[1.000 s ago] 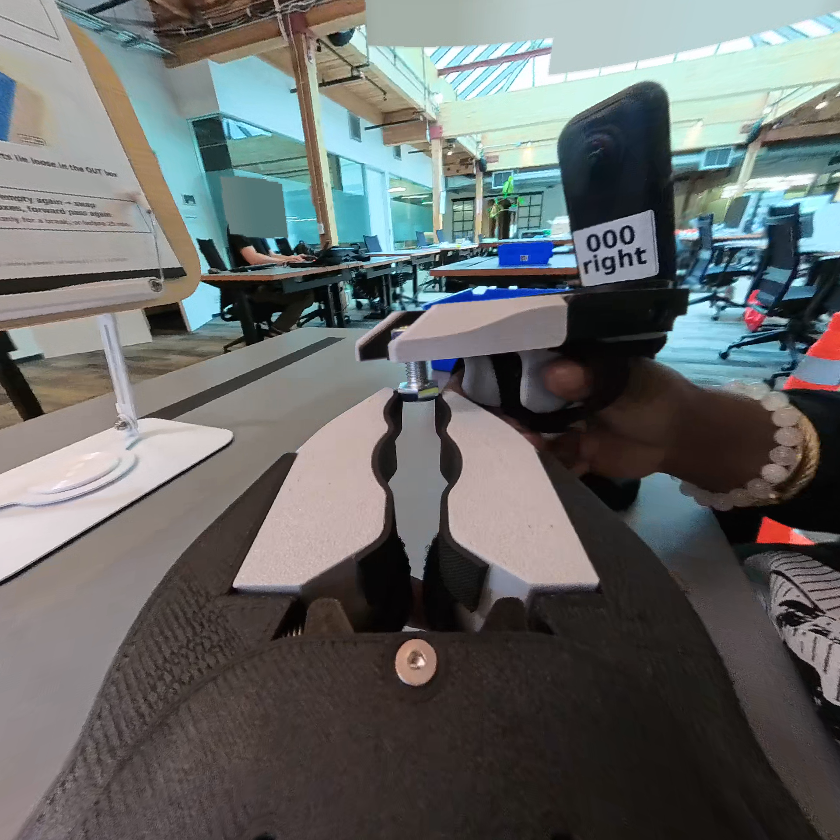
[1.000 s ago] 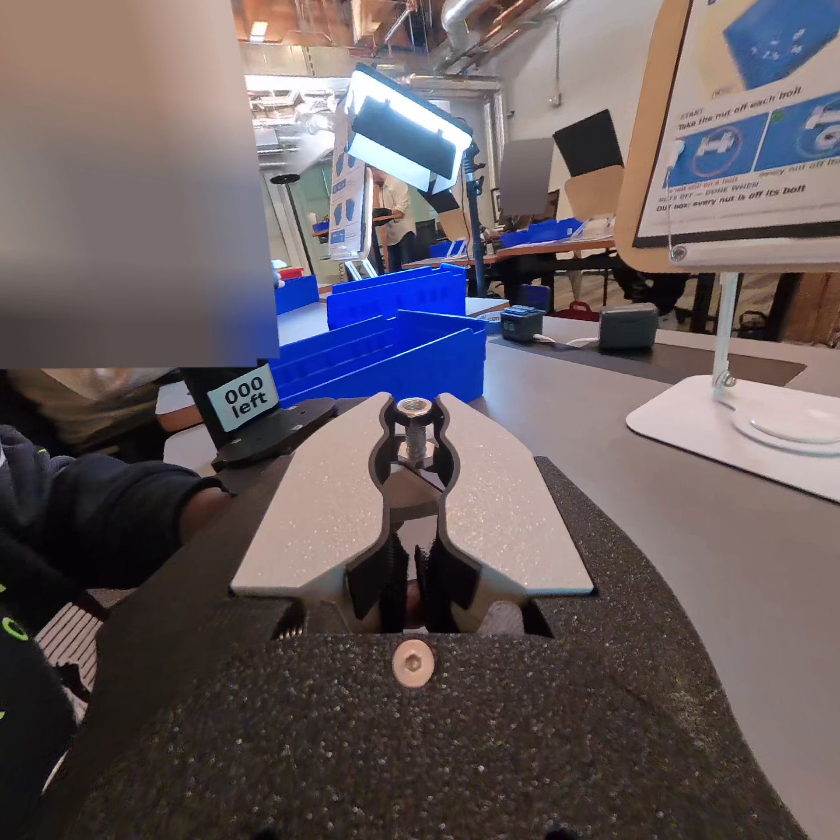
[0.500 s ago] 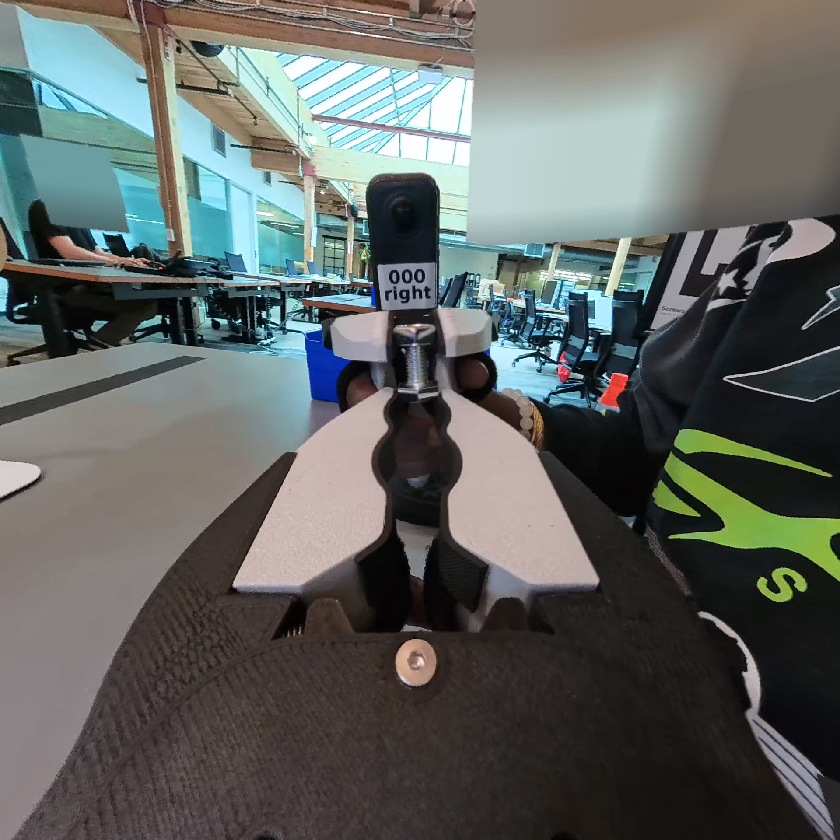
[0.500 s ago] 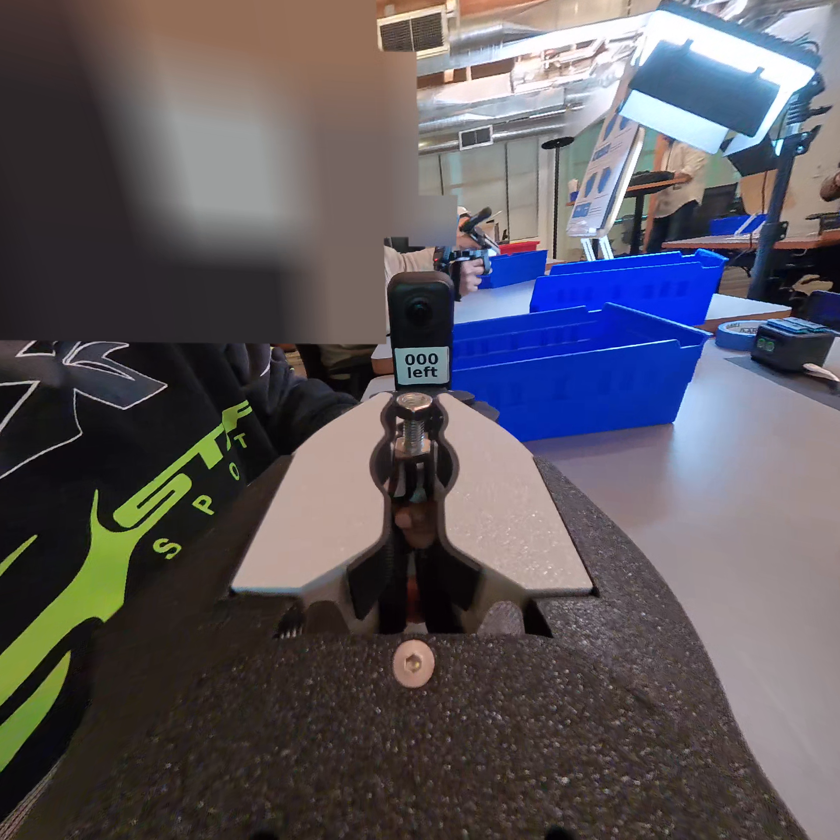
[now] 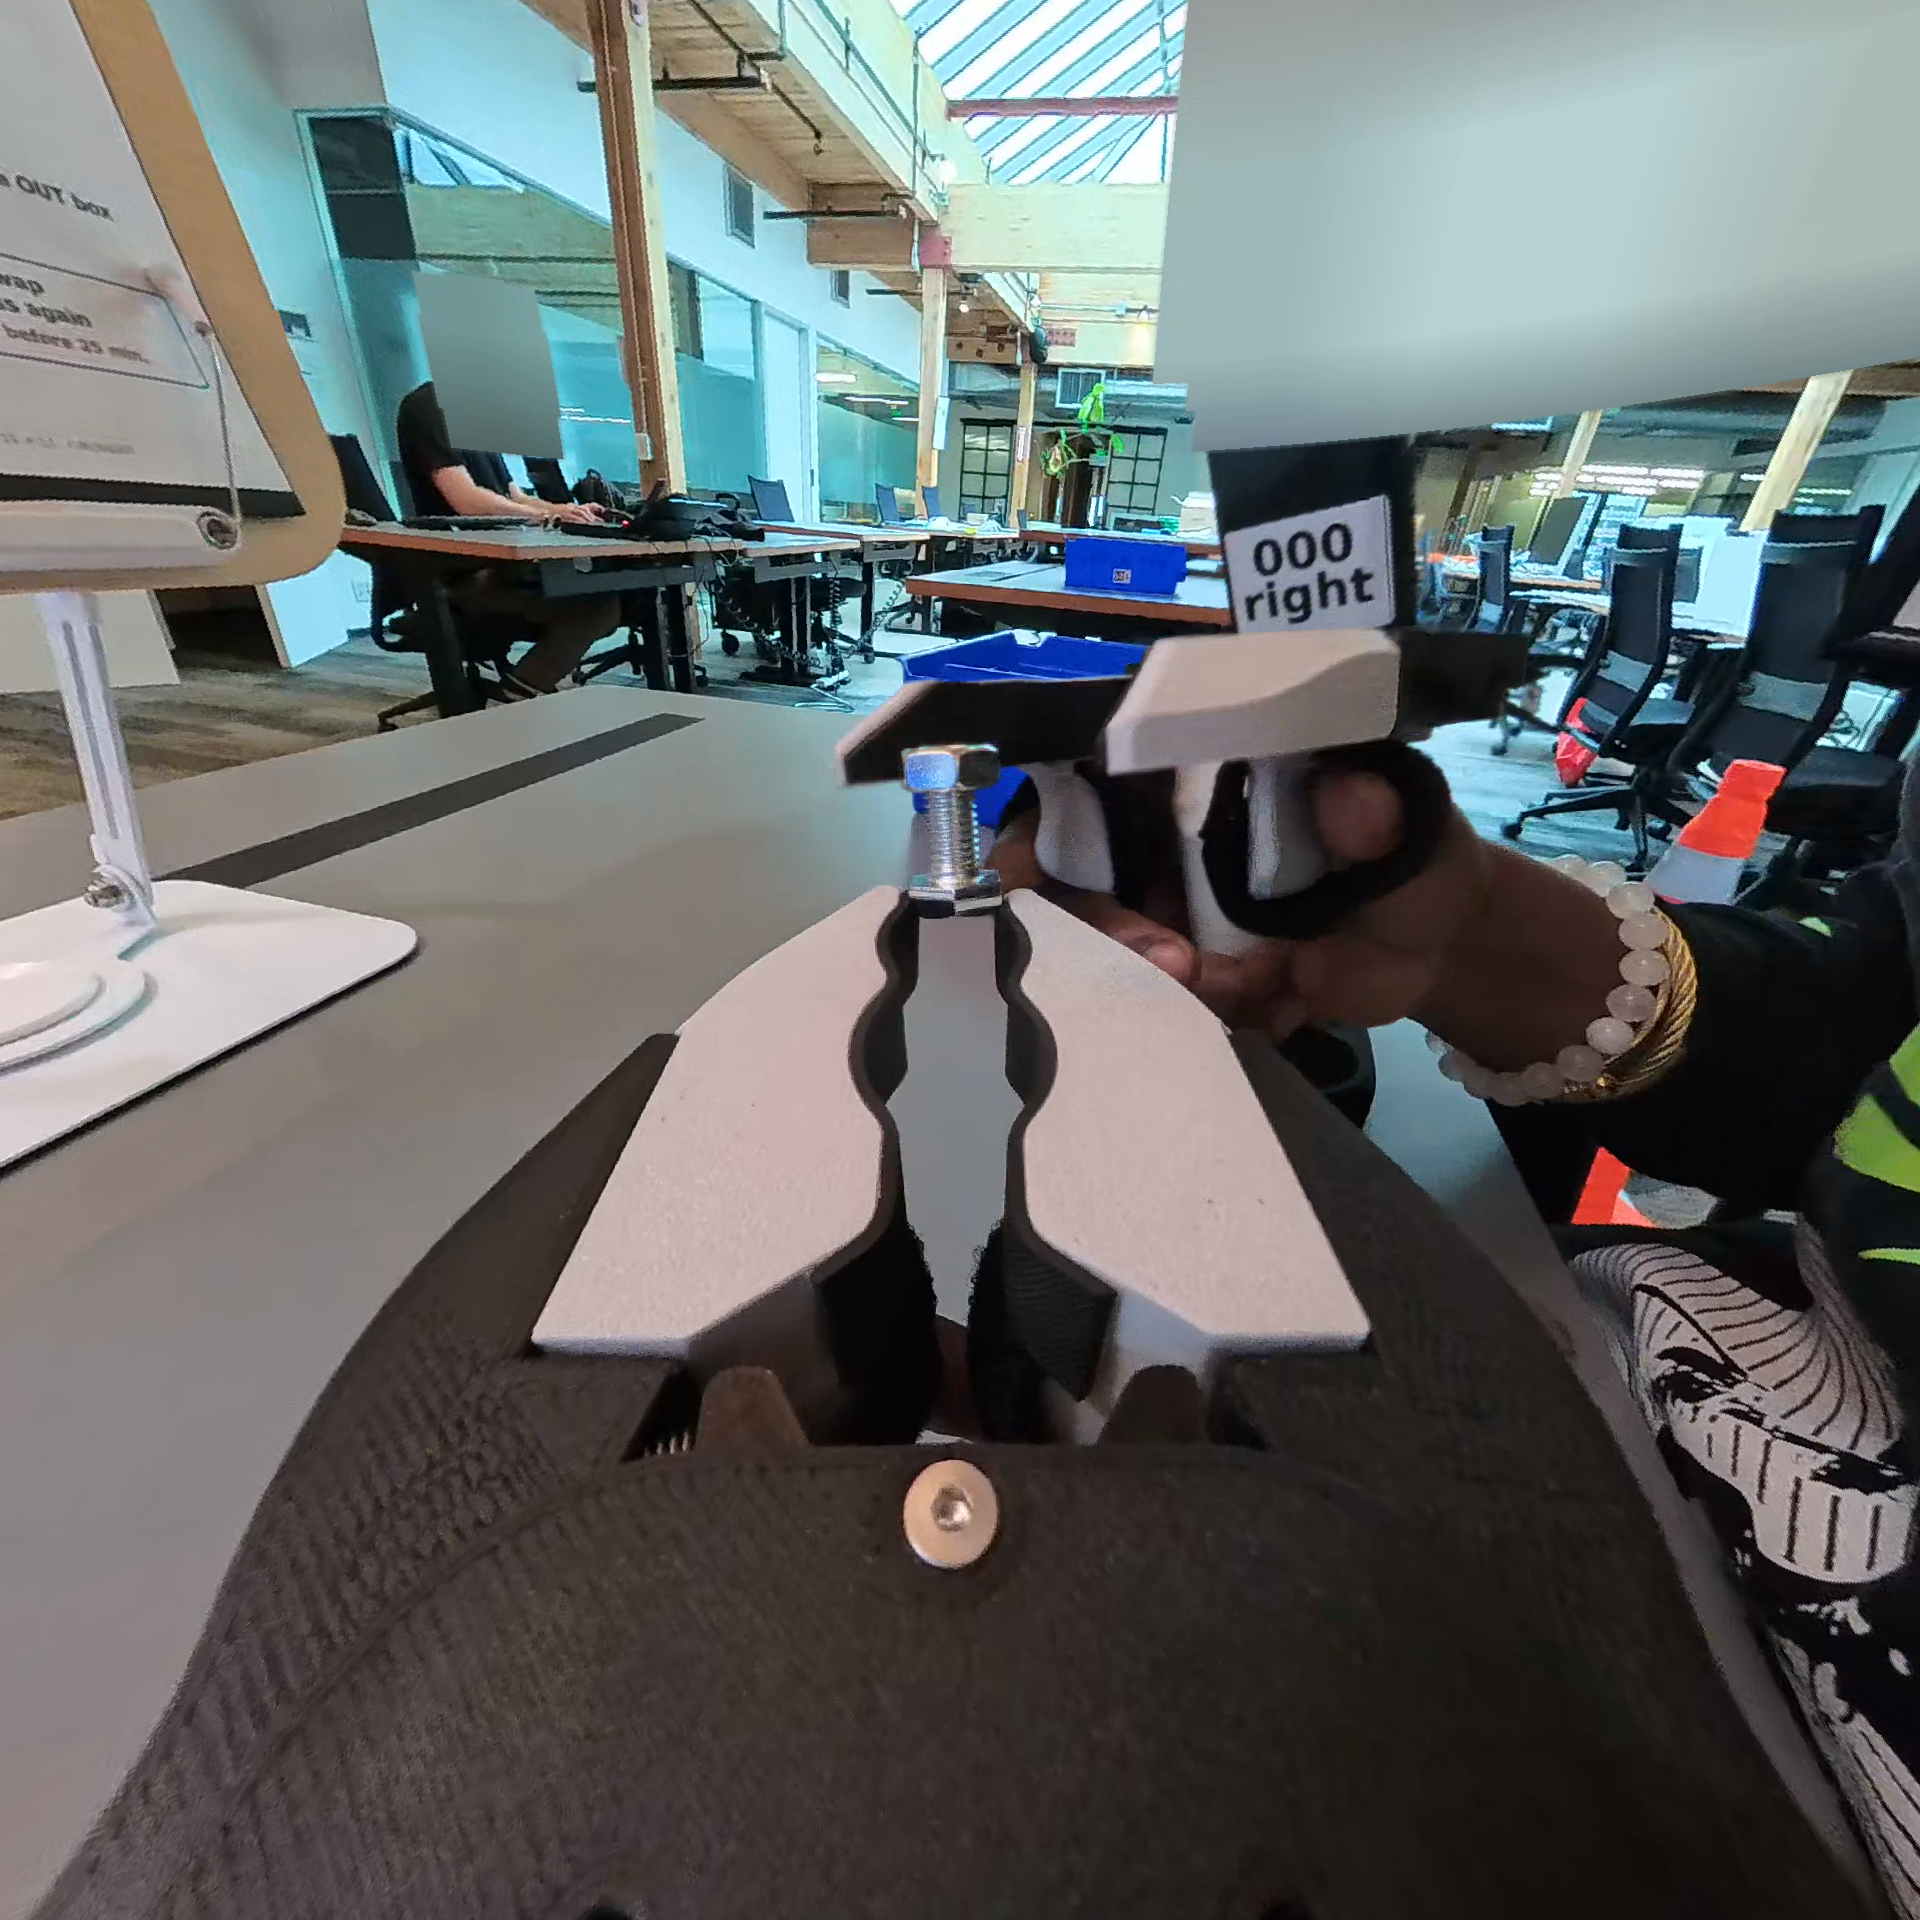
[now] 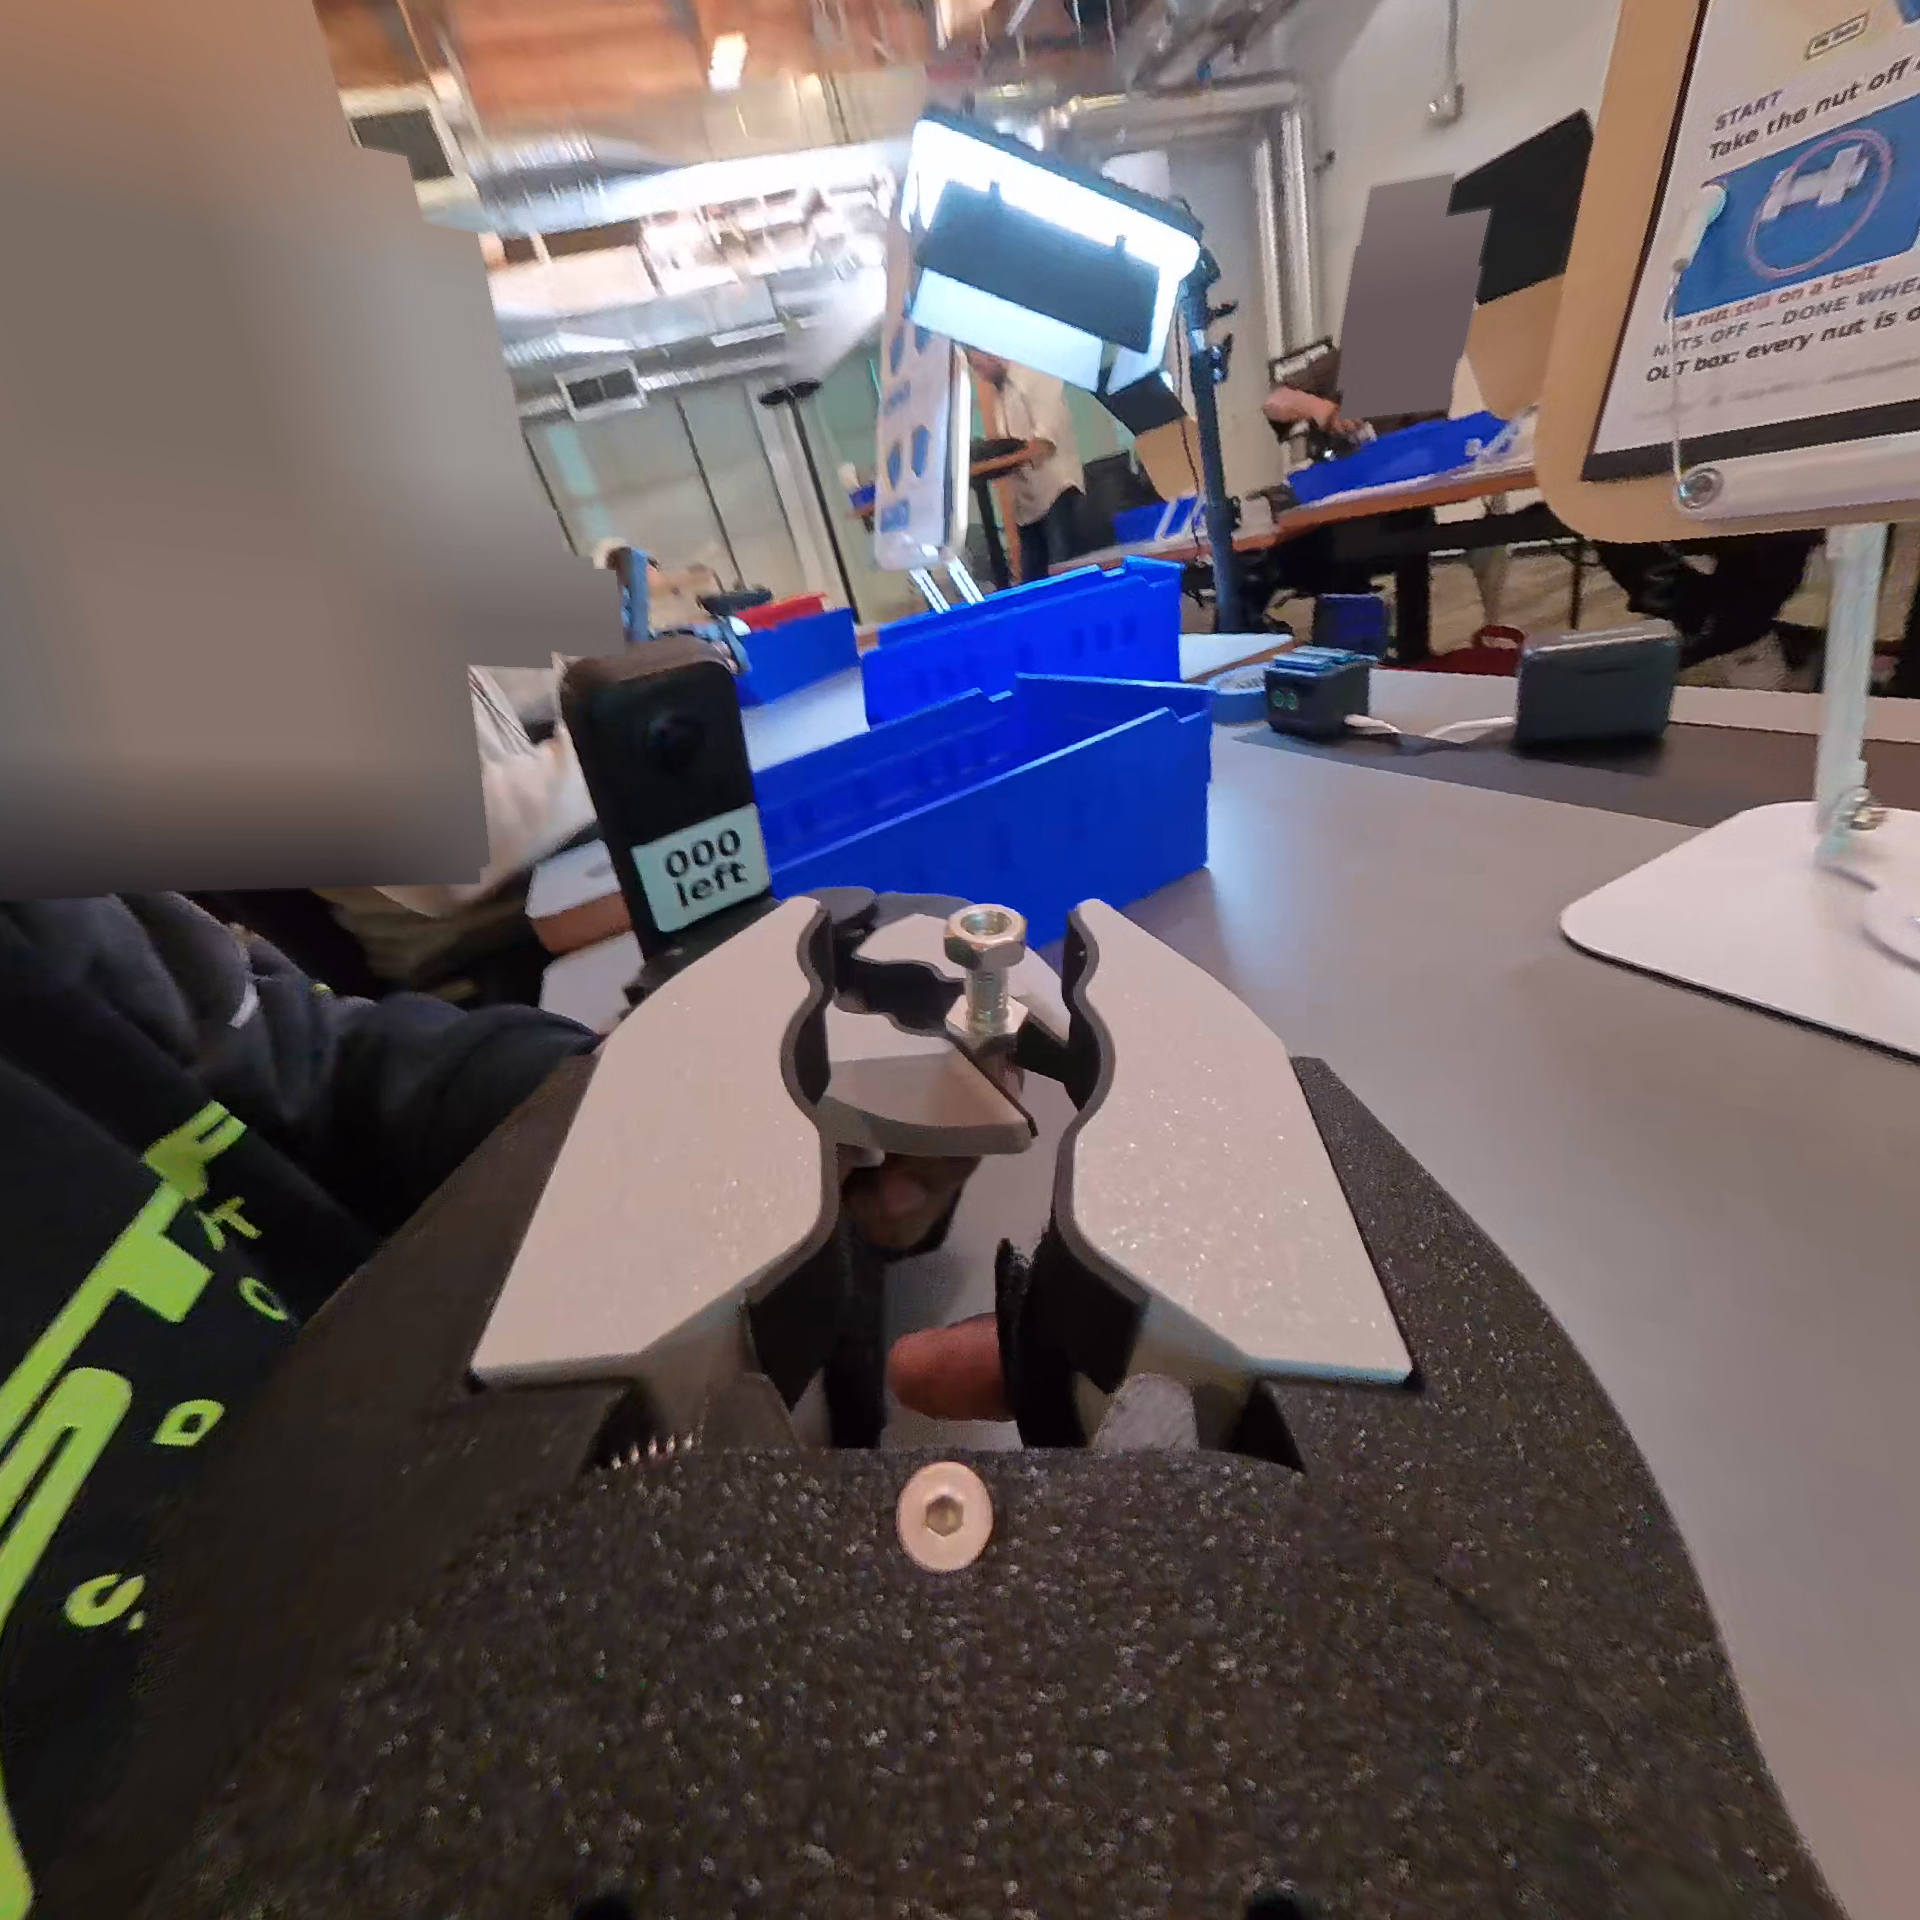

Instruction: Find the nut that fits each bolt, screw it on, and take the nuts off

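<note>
**Bolt standing up in the left fingers**

The left gripper [image 5: 953, 914] is pinching the head of a shiny bolt [image 5: 952, 831] at its fingertips — the bolt is standing straight up above the grey table [image 5: 540, 883]. A nut [image 6: 984, 927] is sitting on its top end. The right gripper [image 6: 945, 935] is spreading its fingers wide — they are on either side of the nut, not touching it. A blue bin [image 6: 997, 800] is sitting behind.
</note>
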### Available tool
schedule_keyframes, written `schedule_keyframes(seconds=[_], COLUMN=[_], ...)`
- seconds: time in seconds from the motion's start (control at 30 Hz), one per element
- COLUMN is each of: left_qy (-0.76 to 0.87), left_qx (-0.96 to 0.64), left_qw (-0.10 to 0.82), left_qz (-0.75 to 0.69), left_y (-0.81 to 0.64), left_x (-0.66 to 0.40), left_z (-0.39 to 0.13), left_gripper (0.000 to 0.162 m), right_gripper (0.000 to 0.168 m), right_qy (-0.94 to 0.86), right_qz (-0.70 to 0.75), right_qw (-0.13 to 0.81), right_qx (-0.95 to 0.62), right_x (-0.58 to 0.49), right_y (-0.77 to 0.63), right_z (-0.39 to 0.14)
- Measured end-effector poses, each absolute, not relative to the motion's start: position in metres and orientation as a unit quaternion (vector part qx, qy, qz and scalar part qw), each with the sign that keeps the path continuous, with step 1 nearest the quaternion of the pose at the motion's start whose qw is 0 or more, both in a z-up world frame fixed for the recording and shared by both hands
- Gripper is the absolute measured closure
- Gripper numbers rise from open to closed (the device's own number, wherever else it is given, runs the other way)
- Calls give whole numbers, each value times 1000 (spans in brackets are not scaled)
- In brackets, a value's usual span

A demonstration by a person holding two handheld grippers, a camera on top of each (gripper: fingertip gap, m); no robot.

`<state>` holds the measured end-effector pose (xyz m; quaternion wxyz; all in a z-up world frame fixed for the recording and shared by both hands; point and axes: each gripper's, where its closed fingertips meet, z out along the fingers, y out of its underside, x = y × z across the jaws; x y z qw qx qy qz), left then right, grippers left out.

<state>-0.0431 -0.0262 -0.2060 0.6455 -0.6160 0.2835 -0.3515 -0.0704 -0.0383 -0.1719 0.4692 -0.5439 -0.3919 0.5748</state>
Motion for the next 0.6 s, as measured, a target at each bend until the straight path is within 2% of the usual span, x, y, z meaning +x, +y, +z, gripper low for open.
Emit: schedule_keyframes(seconds=[0.13, 0.2, 0.27, 0.37, 0.47, 0.6], left_qy=[272, 261, 254, 260, 279, 303], left_qx=[-621, -626, -624, -619, -606, -600], left_qw=[644, 643, 639, 636, 632, 621], left_qz=[-355, -357, -371, -381, -394, -404], left_y=[-23, -20, -20, -22, -29, -35], left_x=[-47, -50, -50, -48, -41, -34], left_z=[-207, -208, -207, -207, -205, -208], left_gripper=[148, 148, 148, 148, 148, 148], right_gripper=[141, 156, 159, 149, 127, 122], right_qy=[-391, -406, -421, -413, -416, -439], right_qz=[572, 569, 565, 559, 565, 569], right_qw=[485, 486, 479, 486, 476, 467], right_qx=[-533, -524, -524, -530, -530, -515], right_x=[-63, -61, -60, -59, -64, -70], right_y=[-39, -45, -48, -40, -38, -44], right_z=[-169, -171, -174, -175, -177, -177])
